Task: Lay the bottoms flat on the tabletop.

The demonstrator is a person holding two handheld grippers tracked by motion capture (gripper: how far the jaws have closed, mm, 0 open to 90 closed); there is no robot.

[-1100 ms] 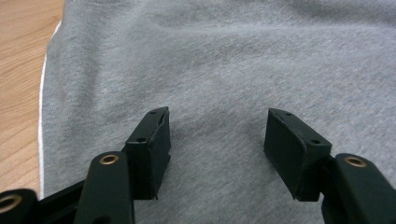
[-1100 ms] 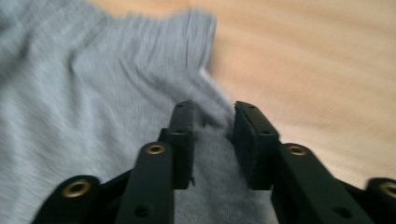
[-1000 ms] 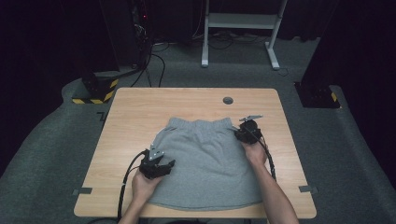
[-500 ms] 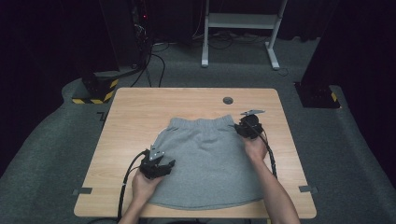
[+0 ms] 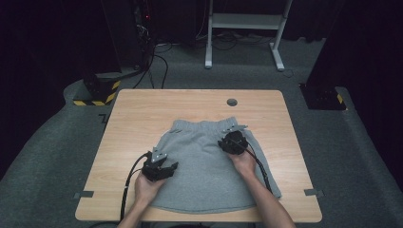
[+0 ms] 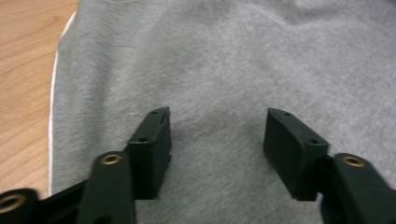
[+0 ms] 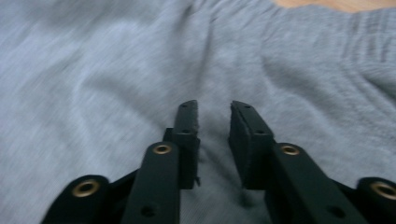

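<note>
Grey shorts (image 5: 209, 166) lie flat mid-table, hem at the near edge. Left gripper (image 6: 217, 133) is held apart above the cloth; right gripper (image 7: 214, 122), just parted, grips nothing. Waistband should be pinched firmly before folding.

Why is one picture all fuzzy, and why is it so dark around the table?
Right gripper view: the grey garment is smeared by motion blur. Left gripper view: sharper, slightly soft. High view: light falls on the table; the room behind stays nearly black.
</note>
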